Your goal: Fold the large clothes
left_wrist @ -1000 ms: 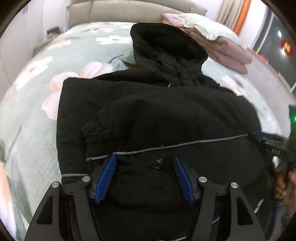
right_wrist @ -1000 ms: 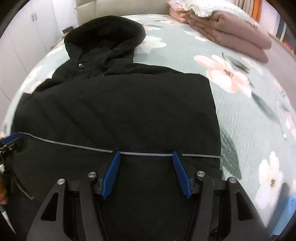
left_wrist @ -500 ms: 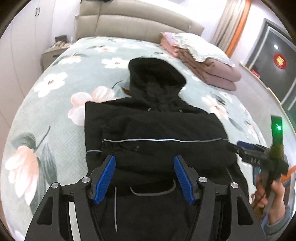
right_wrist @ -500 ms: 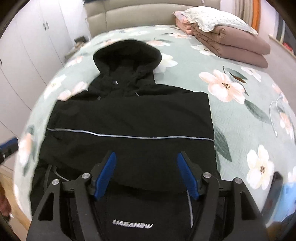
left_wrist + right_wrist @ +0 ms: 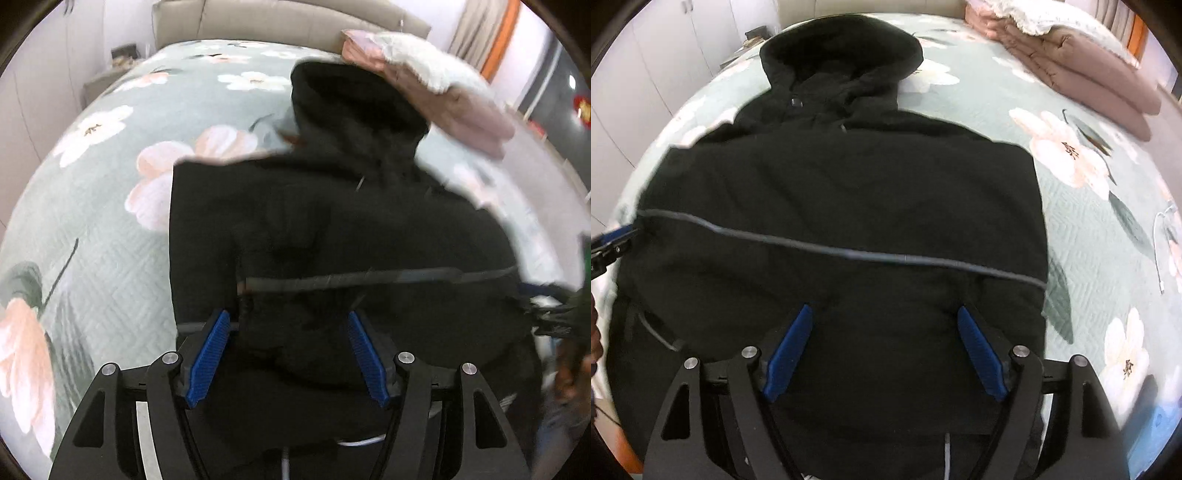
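Observation:
A large black hooded jacket (image 5: 332,229) lies on the bed, hood toward the headboard, sleeves folded in, a grey reflective stripe across it. It fills the right wrist view (image 5: 849,203) too. My left gripper (image 5: 288,325) is open, its blue pads (image 5: 208,354) just above the jacket's lower left part. My right gripper (image 5: 882,317) is open over the jacket's lower middle, below the stripe (image 5: 849,253). Neither holds cloth. The right gripper shows at the right edge of the left wrist view (image 5: 550,299); the left gripper shows at the left edge of the right wrist view (image 5: 609,240).
The bed has a green floral cover (image 5: 92,206). Folded pink-brown blankets with a white pillow (image 5: 1082,62) lie at the head on the right. A white cable (image 5: 1161,236) lies on the cover to the right. A beige headboard (image 5: 280,22) and white cupboards (image 5: 646,74) stand behind.
Both grippers, which had pulled back from the jacket half a second ago, have moved in close over its lower part again. Both stayed open. The left wrist view is blurred by motion.

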`<action>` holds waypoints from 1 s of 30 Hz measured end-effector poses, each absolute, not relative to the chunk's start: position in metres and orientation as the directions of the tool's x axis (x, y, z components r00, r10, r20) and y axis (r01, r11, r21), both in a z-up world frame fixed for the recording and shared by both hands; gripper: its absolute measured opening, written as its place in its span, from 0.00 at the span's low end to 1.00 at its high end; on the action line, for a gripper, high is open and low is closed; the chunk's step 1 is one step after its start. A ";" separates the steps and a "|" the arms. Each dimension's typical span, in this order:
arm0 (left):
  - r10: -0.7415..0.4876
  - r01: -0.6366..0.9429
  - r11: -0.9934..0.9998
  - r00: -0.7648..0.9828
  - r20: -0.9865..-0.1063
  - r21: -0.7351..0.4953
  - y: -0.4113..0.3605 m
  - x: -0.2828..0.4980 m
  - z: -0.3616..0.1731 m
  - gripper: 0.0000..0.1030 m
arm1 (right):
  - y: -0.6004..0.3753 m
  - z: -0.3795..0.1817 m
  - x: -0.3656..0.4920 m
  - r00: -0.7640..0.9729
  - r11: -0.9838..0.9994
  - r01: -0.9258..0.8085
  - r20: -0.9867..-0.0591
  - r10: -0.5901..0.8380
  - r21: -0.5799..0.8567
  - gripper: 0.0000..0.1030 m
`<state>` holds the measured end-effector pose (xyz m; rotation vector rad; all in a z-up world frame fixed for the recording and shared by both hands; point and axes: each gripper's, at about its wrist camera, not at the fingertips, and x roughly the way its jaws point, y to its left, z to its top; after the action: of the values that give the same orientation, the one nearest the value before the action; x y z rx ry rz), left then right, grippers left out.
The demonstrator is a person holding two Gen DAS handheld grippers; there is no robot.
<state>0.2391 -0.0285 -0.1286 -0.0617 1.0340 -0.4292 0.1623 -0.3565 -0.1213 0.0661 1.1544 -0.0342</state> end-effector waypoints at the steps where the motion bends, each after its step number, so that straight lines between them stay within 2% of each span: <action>1: -0.375 0.311 0.917 0.455 -0.808 -0.251 -0.027 0.249 -0.114 0.66 | -0.361 -0.104 0.169 0.414 0.995 0.068 -0.910 0.033 0.067 0.80; 6: -0.351 0.335 0.923 0.522 -0.778 -0.191 -0.060 0.333 -0.054 0.66 | -0.375 -0.030 0.234 0.545 0.994 0.072 -0.838 0.027 0.079 0.80; 9: -0.385 0.316 0.916 0.511 -0.769 -0.249 -0.086 0.391 -0.050 0.66 | -0.393 -0.012 0.300 0.611 0.989 0.117 -0.791 -0.001 0.089 0.80; 14: -0.355 0.265 0.931 0.498 -0.791 -0.251 -0.128 0.471 -0.075 0.66 | -0.416 -0.044 0.404 0.580 0.971 0.170 -0.814 0.039 0.168 0.80; 19: -0.408 0.265 0.909 0.400 -0.820 -0.323 -0.154 0.534 -0.127 0.66 | -0.431 -0.095 0.464 0.490 0.969 0.189 -0.870 0.050 0.162 0.80; 20: -0.405 0.259 0.910 0.394 -0.825 -0.323 -0.158 0.539 -0.135 0.60 | -0.434 -0.105 0.469 0.478 0.967 0.193 -0.877 0.055 0.166 0.70; 21: -0.396 0.249 0.915 0.394 -0.829 -0.318 -0.159 0.545 -0.144 0.44 | -0.436 -0.114 0.476 0.467 0.966 0.186 -0.881 0.073 0.178 0.54; 22: -0.403 0.248 0.912 0.381 -0.832 -0.328 -0.159 0.552 -0.153 0.05 | -0.436 -0.123 0.479 0.458 0.967 0.172 -0.884 0.089 0.187 0.15; 23: -0.416 0.239 0.906 0.366 -0.832 -0.348 -0.154 0.556 -0.158 0.06 | -0.436 -0.130 0.483 0.445 0.971 0.169 -0.892 0.077 0.169 0.09; 24: -0.446 0.224 0.894 0.363 -0.818 -0.388 -0.143 0.554 -0.158 0.06 | -0.439 -0.132 0.482 0.449 0.973 0.178 -0.892 0.054 0.148 0.09; 27: -0.510 0.217 0.860 0.346 -0.788 -0.462 -0.113 0.535 -0.150 0.06 | -0.448 -0.112 0.457 0.518 0.963 0.170 -0.850 0.095 0.211 0.08; 30: -0.541 0.191 0.841 0.291 -0.789 -0.507 -0.094 0.527 -0.163 0.06 | -0.442 -0.104 0.435 0.524 0.974 0.128 -0.846 0.096 0.189 0.08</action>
<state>0.5272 -0.0939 -0.1631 -0.3446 1.1815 -0.5007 0.4351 -0.4421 -0.1042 0.2401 1.0214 -0.0194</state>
